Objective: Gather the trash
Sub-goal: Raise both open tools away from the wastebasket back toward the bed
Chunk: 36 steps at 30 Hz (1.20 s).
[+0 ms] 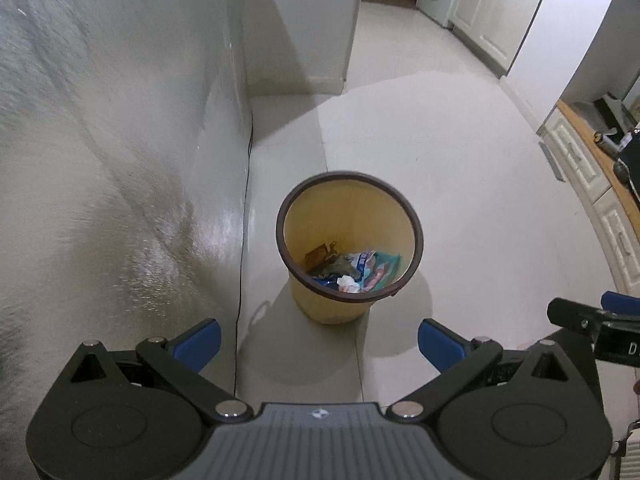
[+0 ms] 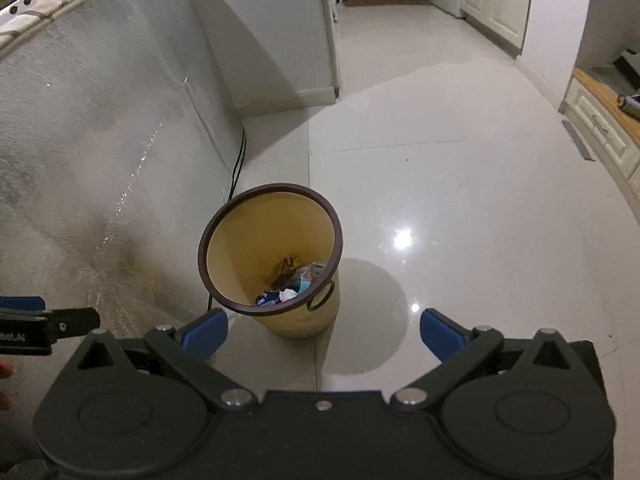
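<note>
Grippers spread wide and empty: we hold the left gripper (image 1: 318,342) and right gripper (image 2: 324,330) above a yellow wastebasket (image 1: 340,304) standing on the pale tiled floor (image 1: 460,184) just beside a grey wall (image 1: 120,140), with wrappers and crumpled paper (image 1: 352,270) lying inside.
</note>
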Motion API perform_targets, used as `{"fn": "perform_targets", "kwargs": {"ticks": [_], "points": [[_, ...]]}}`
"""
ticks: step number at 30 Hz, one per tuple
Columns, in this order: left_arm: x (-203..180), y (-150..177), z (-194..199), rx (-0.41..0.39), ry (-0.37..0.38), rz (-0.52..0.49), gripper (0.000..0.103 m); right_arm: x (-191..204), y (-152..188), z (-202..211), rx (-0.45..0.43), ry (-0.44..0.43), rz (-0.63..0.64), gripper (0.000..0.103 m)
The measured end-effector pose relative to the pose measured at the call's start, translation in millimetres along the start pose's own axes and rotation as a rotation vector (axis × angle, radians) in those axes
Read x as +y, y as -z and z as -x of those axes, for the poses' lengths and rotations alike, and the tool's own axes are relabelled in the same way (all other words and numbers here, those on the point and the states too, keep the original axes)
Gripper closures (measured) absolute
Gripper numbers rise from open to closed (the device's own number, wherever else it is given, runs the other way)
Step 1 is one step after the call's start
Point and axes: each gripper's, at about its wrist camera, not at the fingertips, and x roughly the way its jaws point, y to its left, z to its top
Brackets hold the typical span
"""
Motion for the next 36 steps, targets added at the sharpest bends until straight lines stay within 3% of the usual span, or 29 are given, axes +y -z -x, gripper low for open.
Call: {"fn": "perform_targets", "kwargs": {"ticks": [11,21,36], "points": [[-12.4,8.7,97.1,-0.124,0.015,-0.055,0.0,12.3,10.5,100.9,-0.123,0.021,0.002,0.0],[-11.0,11.4,198.7,-0.289,0.036,-0.074,0.0,29.6,11.4,197.6,-0.27,0.036,0.022,0.0],[37.6,9.4,317.3,-0.522,-0.024,-0.039,0.0,94.3,-18.4,292.8,-0.48,-0.04,0.106,0.0]]}}
